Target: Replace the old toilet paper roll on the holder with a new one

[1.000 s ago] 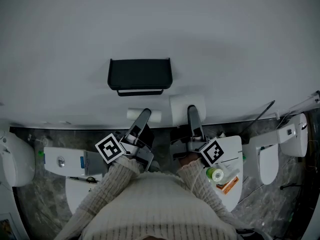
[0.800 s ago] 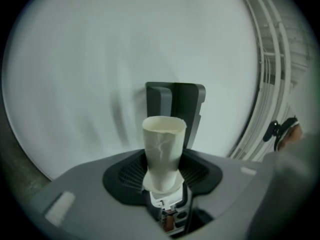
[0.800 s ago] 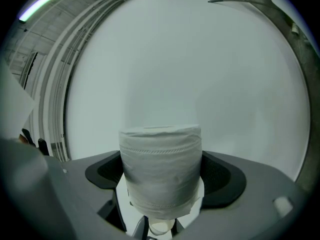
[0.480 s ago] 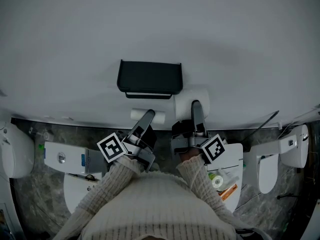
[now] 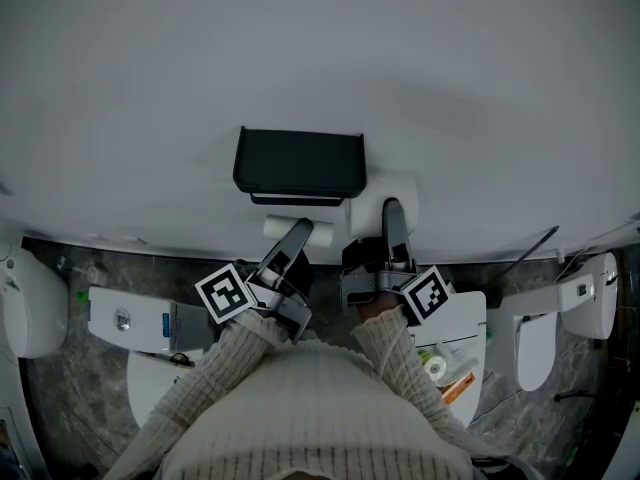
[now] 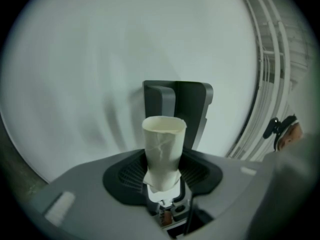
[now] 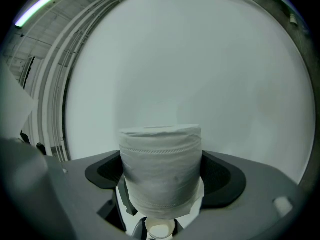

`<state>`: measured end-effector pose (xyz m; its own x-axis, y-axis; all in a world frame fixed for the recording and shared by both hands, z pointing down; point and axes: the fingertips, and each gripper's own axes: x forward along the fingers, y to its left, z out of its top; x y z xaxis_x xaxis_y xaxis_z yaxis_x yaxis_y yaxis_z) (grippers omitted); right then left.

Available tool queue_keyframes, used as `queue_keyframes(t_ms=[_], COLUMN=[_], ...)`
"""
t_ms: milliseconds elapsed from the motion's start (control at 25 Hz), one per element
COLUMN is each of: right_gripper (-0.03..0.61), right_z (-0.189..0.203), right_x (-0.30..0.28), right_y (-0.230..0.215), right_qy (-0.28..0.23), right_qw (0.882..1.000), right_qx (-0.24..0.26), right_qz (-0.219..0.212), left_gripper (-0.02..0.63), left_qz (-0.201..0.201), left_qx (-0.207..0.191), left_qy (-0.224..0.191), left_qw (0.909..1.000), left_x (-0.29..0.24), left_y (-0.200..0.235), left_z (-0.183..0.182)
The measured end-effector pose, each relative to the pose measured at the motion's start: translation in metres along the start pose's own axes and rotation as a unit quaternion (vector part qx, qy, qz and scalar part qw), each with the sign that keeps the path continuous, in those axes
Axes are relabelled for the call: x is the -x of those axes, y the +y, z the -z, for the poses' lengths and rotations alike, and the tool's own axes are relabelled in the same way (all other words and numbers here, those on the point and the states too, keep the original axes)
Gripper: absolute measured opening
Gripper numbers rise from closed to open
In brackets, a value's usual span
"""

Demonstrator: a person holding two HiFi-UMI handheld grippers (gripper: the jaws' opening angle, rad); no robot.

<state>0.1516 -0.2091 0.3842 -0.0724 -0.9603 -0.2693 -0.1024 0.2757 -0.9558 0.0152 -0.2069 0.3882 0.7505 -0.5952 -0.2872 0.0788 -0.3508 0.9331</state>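
Now the left gripper's [image 5: 297, 234] fingers clench the empty core [image 6: 162, 145] at the holder's [image 5: 300, 161] 6 o'clock, and the right gripper's [image 5: 392, 214] fingers grasp the new roll [image 7: 161, 171] at 4 o'clock, apparently ready to load.

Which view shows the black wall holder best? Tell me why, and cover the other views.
Head view: the whole holder shows on the wall. The left gripper view catches only part of it, behind the empty roll that stands in front. The right gripper view does not show it.
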Motion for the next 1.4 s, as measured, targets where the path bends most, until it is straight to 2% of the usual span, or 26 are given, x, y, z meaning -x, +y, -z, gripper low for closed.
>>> queue_keyframes(t_ms=[400,520,760,1040,1400], right_gripper=[0.466,0.466,0.466,0.465,0.465], right_z=[0.011,0.021,0.083,0.097,0.113], right_x=[-0.004,-0.015,-0.021,-0.023,-0.035], right_y=[0.004,0.0,-0.003,0.004,0.0], right_qy=[0.019,0.028,0.041,0.063,0.102], right_qw=[1.0,1.0,0.999,0.997,0.993], right_qx=[-0.006,-0.011,-0.016,-0.03,-0.061], right_qz=[-0.008,-0.005,-0.009,-0.014,-0.013], left_gripper=[0.178,0.178,0.178,0.178,0.178], left_qz=[-0.004,-0.009,-0.008,-0.024,-0.042], left_qx=[-0.002,-0.001,0.004,-0.006,-0.018], left_qy=[-0.008,-0.013,-0.034,-0.076,-0.107], left_qw=[1.0,0.9999,0.9994,0.9968,0.9932], left_x=[0.005,0.002,0.046,0.064,0.07], left_y=[-0.001,0.005,0.011,0.008,0.007], left_z=[0.001,-0.009,-0.049,-0.063,-0.066])
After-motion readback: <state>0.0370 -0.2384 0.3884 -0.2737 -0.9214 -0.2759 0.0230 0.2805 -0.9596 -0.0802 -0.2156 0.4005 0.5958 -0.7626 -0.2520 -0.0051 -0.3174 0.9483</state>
